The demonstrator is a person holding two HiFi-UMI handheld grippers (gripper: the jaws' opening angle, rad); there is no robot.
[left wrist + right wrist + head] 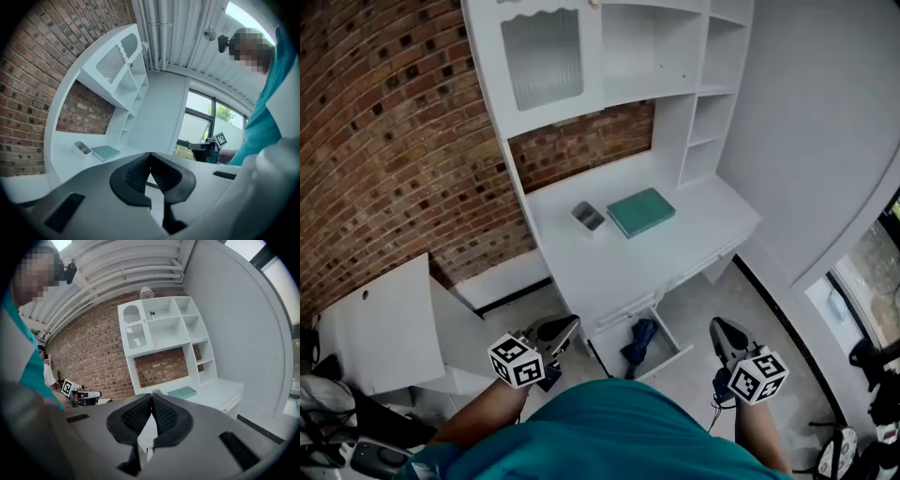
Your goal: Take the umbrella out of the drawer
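Observation:
A dark blue folded umbrella (639, 343) lies in the open white drawer (673, 362) low on the white desk (694, 246). In the head view my left gripper (567, 324) hovers just left of the drawer, its jaws shut on nothing. My right gripper (719, 327) hangs to the drawer's right, also shut and empty. In the left gripper view the pads of the left gripper (150, 157) meet at their tips. The right gripper view shows the right gripper (152, 396) with its pads pressed together. The umbrella and drawer are hidden in both gripper views.
A teal book (641, 212) and a small grey holder (588, 217) lie on the desk top. A white hutch (581, 56) with shelves rises behind it against a brick wall (384, 141). A white cabinet (380, 328) stands to the left. Dark clutter (872, 375) sits at the right.

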